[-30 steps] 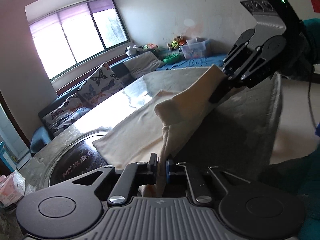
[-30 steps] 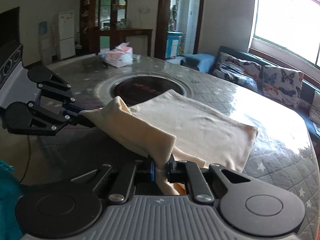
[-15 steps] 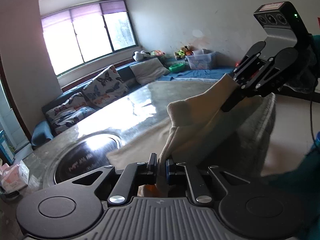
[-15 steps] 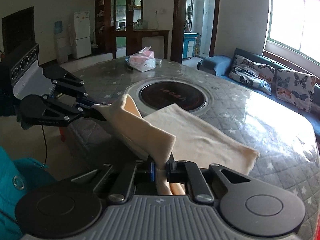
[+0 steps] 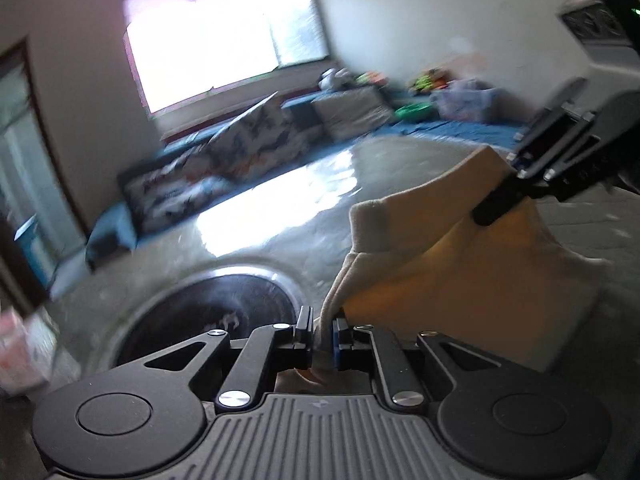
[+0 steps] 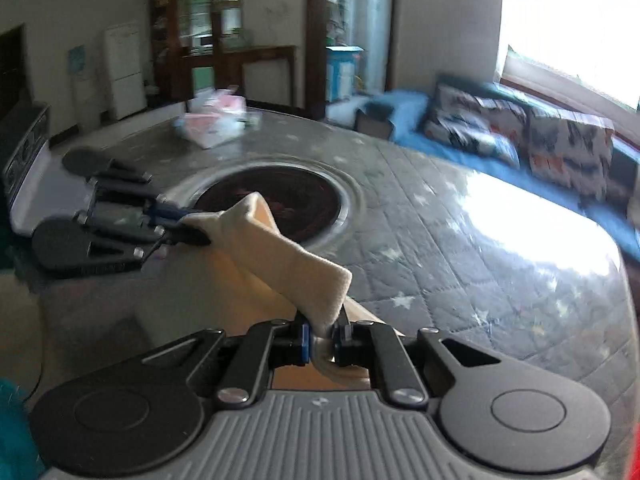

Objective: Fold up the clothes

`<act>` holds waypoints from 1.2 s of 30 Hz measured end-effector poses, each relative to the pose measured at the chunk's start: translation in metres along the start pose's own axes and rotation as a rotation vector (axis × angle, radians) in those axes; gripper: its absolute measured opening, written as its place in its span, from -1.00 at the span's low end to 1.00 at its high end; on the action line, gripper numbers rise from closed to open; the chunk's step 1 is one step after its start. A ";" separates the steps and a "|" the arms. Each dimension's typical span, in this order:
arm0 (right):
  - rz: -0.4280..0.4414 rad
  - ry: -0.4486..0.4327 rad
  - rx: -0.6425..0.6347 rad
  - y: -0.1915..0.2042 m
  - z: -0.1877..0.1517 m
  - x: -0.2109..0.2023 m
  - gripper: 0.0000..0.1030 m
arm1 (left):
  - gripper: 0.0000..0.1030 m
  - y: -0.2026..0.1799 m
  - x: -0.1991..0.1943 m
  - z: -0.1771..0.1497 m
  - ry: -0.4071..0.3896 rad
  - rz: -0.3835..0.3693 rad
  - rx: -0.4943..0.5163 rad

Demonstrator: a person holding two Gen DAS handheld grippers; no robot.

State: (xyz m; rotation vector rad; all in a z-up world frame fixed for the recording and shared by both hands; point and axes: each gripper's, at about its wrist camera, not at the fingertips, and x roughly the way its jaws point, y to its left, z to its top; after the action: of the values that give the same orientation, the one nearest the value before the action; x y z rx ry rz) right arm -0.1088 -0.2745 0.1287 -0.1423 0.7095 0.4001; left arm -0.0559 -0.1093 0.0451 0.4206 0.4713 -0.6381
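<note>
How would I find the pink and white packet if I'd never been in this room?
Start at the big round table with the quilted star-pattern cover, and find the dark round plate sunk in its middle. Look past that plate to the table's far edge, toward the white fridge and the dark wooden cabinet. The pink and white packet lies there, the only pink thing on the grey cover.

We saw a bright window [image 5: 224, 40] above a blue sofa [image 6: 500, 128] with butterfly cushions [image 6: 568, 148], and a white fridge [image 6: 124, 68] beyond.
</note>
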 end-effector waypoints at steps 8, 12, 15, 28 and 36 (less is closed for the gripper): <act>-0.107 -0.009 0.214 -0.040 -0.019 0.069 -0.63 | -0.58 0.013 0.049 -0.007 0.080 0.071 -0.116; -0.161 -0.065 0.305 -0.051 -0.023 0.062 -0.41 | -0.46 0.022 0.049 -0.006 0.080 0.107 -0.140; -0.166 -0.098 0.333 -0.052 -0.023 0.052 -0.41 | -0.46 0.026 0.049 -0.001 0.079 0.130 -0.171; -0.153 -0.022 0.321 -0.033 -0.016 0.090 -0.42 | -0.48 0.006 0.050 0.021 0.076 -0.028 -0.213; -0.182 -0.006 0.259 -0.024 -0.016 0.099 -0.40 | -0.46 0.002 0.074 0.017 0.109 -0.037 -0.244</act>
State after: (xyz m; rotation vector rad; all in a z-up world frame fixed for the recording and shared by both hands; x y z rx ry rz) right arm -0.0408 -0.2699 0.0509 0.0395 0.7298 0.1321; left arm 0.0026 -0.1505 0.0196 0.2160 0.6544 -0.5866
